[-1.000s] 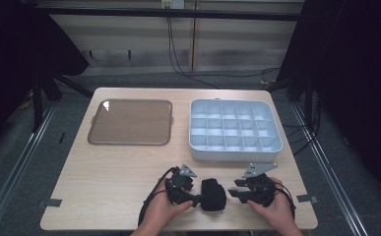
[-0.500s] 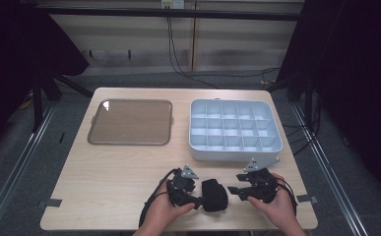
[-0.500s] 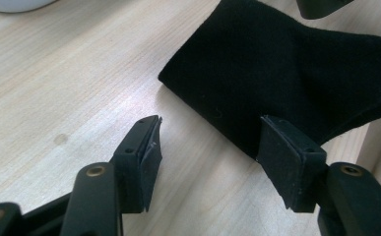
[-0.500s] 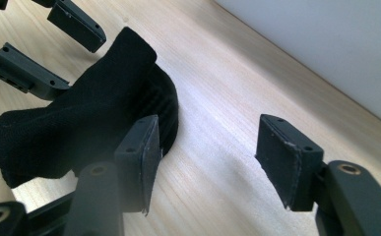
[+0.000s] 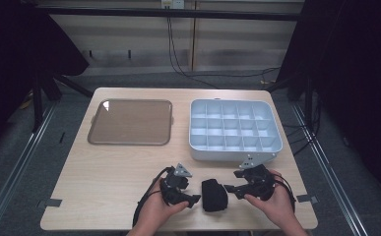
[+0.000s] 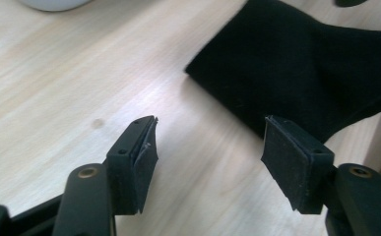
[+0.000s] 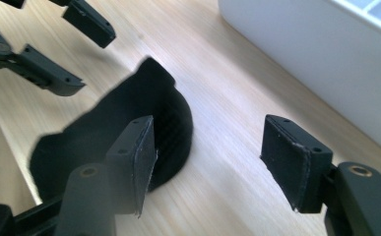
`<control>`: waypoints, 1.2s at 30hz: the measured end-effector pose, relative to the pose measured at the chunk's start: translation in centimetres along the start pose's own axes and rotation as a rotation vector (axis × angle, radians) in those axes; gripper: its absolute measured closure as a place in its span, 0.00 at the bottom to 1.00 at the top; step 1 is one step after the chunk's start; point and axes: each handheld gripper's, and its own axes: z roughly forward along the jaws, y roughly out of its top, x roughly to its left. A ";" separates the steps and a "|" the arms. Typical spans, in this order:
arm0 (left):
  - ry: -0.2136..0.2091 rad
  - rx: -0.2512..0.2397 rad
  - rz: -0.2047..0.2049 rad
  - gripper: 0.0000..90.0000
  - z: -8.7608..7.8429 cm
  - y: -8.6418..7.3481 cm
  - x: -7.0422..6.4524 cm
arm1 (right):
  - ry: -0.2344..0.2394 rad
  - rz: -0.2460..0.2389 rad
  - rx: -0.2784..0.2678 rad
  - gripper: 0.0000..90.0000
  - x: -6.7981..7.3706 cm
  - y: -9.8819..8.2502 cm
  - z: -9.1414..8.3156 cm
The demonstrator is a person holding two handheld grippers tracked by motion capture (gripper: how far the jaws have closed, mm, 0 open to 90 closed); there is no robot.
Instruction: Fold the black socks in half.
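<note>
Pale wood-grain table, rectangular, rounded corners, matte. On far left half, flat brownish tray — glossy, rounded corners, thin raised rim, nothing in it. On far right half, pale blue-grey plastic organizer box, gridded into many small square compartments, all bare; smooth white outer wall close in right gripper view. Near front edge, between both hands, black fabric piece — soft, folded into a rounded lump, faint knit texture seen in right gripper view, flat on the wood, not lifted. Left gripper just left of the fabric, jaws released and just been opening, bare table between the flat ribbed pads, fabric lying ahead and to one side, not pressed. Right gripper just right of the fabric, also released, jaws just been opening; near pad overlapping the cloth edge in its own view, no squeeze visible, wood grain between the pads. Both grippers black, hard plastic, small grey three-cornered plate on top of the left one, black cable looping back beside the wrist.
</note>
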 end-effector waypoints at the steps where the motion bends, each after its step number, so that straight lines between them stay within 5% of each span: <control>1: -0.003 0.001 -0.004 0.40 -0.1 -0.1 0.2 | 0.003 -0.003 -0.003 0.42 0.1 0.2 0.0; 16: 0.012 -0.014 -0.020 0.40 -0.8 -0.4 1.1 | 0.062 -0.022 0.008 0.39 2.0 1.3 2.2; 23: 0.014 -0.005 -0.022 0.40 -0.7 -0.5 1.1 | 0.057 -0.004 0.046 0.39 1.7 0.0 3.1; 36: 0.021 -0.005 -0.020 0.40 -0.5 -0.5 1.1 | 0.071 0.039 0.025 0.40 1.0 -2.0 3.6</control>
